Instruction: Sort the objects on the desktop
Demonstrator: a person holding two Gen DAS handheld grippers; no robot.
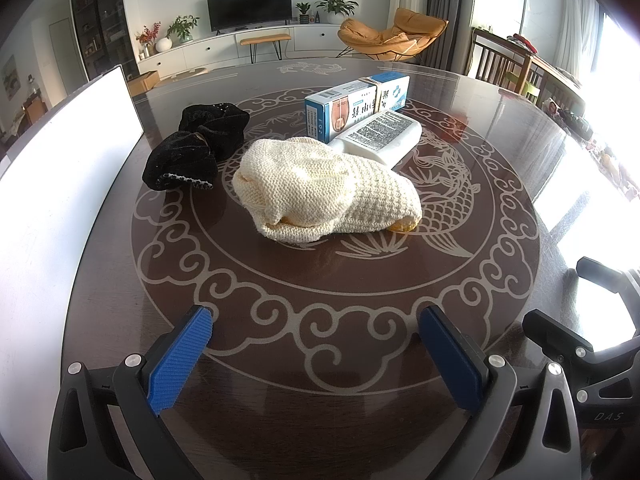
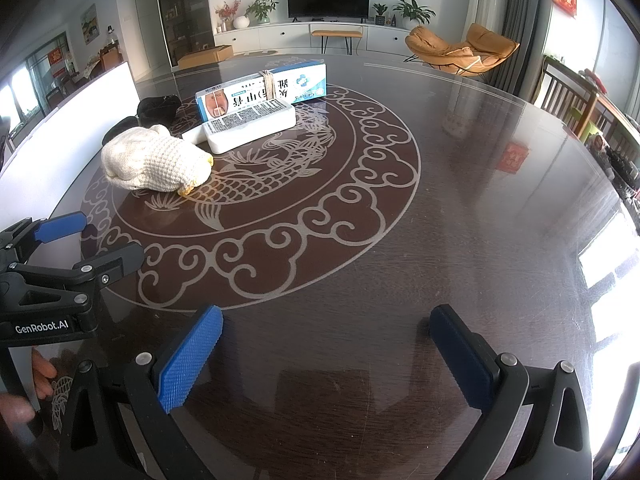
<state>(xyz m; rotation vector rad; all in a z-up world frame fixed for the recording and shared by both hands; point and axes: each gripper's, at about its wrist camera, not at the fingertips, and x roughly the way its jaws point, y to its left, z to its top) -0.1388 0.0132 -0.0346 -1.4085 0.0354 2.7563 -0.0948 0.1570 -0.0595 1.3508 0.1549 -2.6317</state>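
Cream knitted cloth [image 1: 326,190] overlapped the white plastic bottle [image 1: 382,136], so either wide-spread, empty gripper, left [image 1: 316,354] or right [image 2: 326,356], risked dragging both.

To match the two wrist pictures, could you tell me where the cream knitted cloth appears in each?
Left wrist: cream knitted cloth at centre, ahead of the open left gripper.
Right wrist: cloth at left of middle, far from the open right gripper.
Shared landmark: blue-and-white box behind it.
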